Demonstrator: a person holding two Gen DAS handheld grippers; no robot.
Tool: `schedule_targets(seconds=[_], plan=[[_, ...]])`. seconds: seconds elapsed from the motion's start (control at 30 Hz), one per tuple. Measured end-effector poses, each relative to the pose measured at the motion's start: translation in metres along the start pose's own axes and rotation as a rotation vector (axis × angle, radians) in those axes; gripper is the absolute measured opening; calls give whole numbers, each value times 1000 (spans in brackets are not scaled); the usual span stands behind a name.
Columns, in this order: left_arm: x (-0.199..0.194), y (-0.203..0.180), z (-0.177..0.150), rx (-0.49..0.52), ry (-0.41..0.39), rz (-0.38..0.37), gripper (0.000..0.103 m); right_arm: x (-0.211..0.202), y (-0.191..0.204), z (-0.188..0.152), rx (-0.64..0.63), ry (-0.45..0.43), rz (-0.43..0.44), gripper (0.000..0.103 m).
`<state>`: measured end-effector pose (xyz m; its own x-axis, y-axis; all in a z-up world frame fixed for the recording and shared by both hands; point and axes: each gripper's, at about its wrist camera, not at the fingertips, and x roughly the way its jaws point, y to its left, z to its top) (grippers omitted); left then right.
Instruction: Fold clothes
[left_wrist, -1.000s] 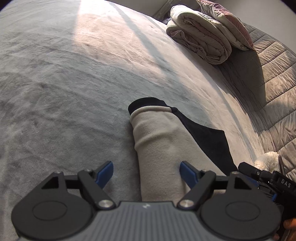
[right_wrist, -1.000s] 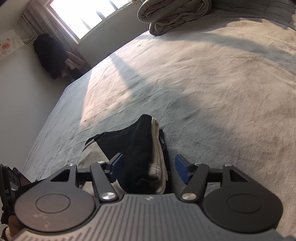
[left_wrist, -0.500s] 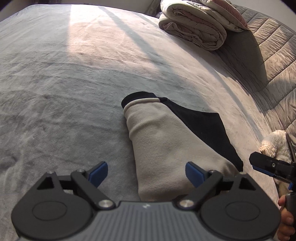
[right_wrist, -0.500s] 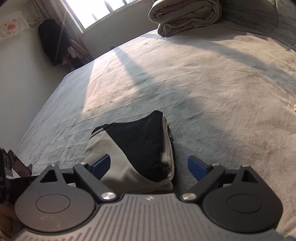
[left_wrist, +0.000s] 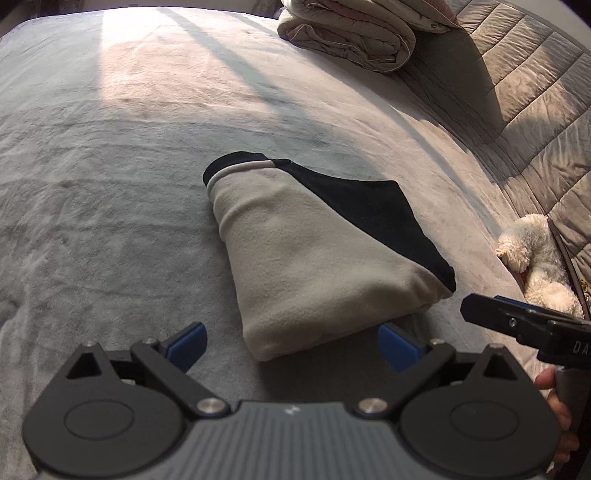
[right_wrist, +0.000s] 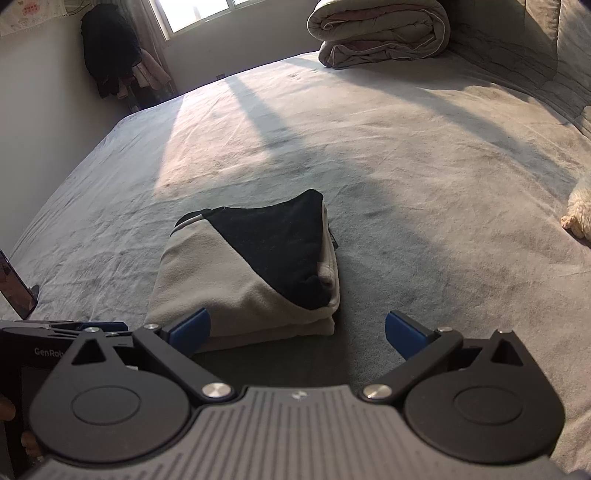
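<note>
Garment: we find the folded beige-and-black garment (left_wrist: 317, 258) lying flat on the grey bed (left_wrist: 110, 184).
Left gripper (left_wrist: 291, 341): jaws spread, empty, just short of it.
Right gripper (right_wrist: 295, 326): likewise.
Hidden: we see the white dog (left_wrist: 535, 258) only partly.

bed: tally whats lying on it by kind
folded garment: 1
rolled duvet: 1
white fluffy animal: 1
phone on a stand: 1
total: 4
</note>
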<state>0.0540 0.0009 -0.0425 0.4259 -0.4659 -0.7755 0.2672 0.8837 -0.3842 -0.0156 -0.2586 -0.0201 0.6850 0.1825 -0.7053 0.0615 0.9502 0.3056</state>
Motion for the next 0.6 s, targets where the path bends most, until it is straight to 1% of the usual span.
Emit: schedule_targets(seconds=[0.07,0.1,0.2,0.27,0.3,0.33,0.37,0.4,0.43,0.47,0.53,0.6], plan=[[3,15,3,-81,-7,-47,99,4,-4,1,29,5,10,103],[6,24,4,-130,-11,-81,99,7,-7,2,51,9,17,103],[17,40,6,-241,-12,-209,96,17,-21,6,122,11,54,103],[26,47,6,-301,-4,-286,92,26,-31,8,178,22,91,103],[30,49,5,-319,-2,-307,91,31,-37,8,212,25,116,103],[34,49,4,-325,-4,-308,91,36,-43,9,247,37,140,103],[38,48,3,-329,-6,-310,89,40,-46,9,273,49,156,99],[43,48,1,-335,-6,-313,86,43,-47,9,282,48,167,90],[47,49,-1,-349,-5,-322,84,45,-47,9,291,47,178,86],[51,50,-2,-367,-7,-336,83,48,-48,9,301,46,188,80],[57,53,-3,-405,-23,-366,83,53,-50,9,319,44,210,75],[60,57,-2,-439,-37,-394,82,58,-51,9,337,42,232,74]])
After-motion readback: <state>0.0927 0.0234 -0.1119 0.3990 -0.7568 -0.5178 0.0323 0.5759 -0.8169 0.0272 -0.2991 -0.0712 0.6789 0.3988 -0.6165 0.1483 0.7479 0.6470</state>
